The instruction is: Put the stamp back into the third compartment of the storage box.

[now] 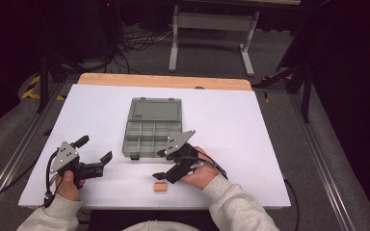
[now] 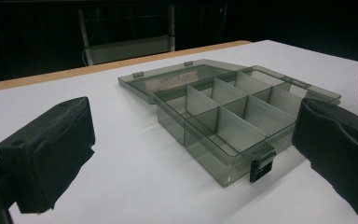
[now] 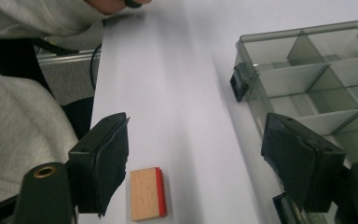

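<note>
wooden block with a red layer (image 3: 148,193) lies flat on the white table (image 1: 250,139) near the person's edge, just in front of the right gripper (image 1: 165,163). going left to right: the left gripper (image 1: 95,150) hovers wide open and empty, well apart from the block; next the open grey compartment box (image 1: 149,127) with its empty cells and lid laid back; then the right gripper, jaws spread wide, one beside the block. it looks small, light, stiff and not fragile; pinching across its two long sides seems the surest hold.
</note>
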Tool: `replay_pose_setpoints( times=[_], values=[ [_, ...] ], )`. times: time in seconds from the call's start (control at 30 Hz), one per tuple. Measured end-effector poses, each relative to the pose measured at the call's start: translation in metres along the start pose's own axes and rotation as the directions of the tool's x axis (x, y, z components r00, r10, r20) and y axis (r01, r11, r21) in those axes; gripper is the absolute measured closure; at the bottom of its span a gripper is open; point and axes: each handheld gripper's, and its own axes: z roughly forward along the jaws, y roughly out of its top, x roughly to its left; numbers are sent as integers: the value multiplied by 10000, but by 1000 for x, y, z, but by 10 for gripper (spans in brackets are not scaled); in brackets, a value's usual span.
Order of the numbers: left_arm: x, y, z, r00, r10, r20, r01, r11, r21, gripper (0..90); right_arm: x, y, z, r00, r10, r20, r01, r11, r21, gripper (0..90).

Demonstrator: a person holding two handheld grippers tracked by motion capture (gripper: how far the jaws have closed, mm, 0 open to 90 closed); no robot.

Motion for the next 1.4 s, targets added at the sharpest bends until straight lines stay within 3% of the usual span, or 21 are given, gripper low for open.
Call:
replay_pose_setpoints(
  times=[0.3,0.63,1.4],
  values=[
    [0,0,0,10000,-14,-25,14,10000,0,2,5,1,8,9993,-75,-363,109,9953,964,258],
    [0,0,0,10000,-25,-29,25,10000,6,2,13,1,16,9974,-244,-684,379,9783,2039,288],
    [0,0,1,10000,-39,23,39,10000,32,2,21,-1,29,9964,-314,-784,563,9385,3407,394]
  ],
)
